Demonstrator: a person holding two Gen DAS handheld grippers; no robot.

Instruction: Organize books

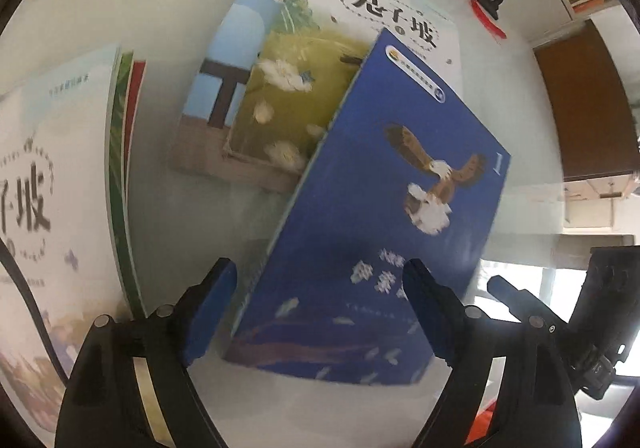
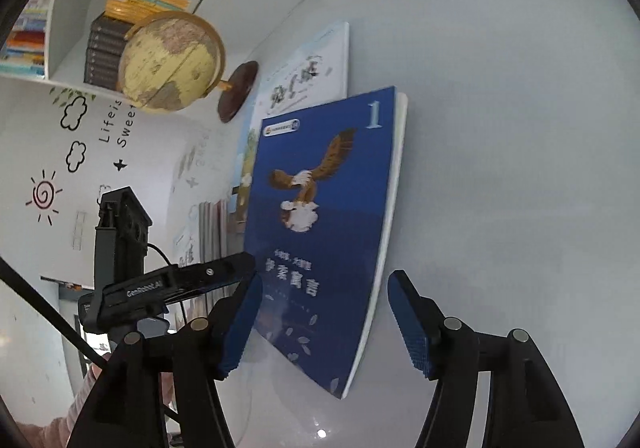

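A thin blue paperback w/ an eagle on its cover [image 2: 320,216] is seen flat on the white tabletop [image 2: 500,168], lying btwn the spread blue-padded fingers of the right gripper [image 2: 324,324], untouched. A yellowed globe [image 2: 170,62] is seen behind.

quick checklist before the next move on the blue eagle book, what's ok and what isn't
1. Left claw open, pads not pressing anything: ok.
2. Right claw open, nothing held: ok.
3. Blue eagle book released and lying flat on the white table: ok.
4. Blue eagle book squared with the books beneath it: not ok; it lies askew, overlapping the green-cover book.
5. Stack at the left free to receive it: cannot tell; only part of it shows.
6. Globe away from the books: ok.
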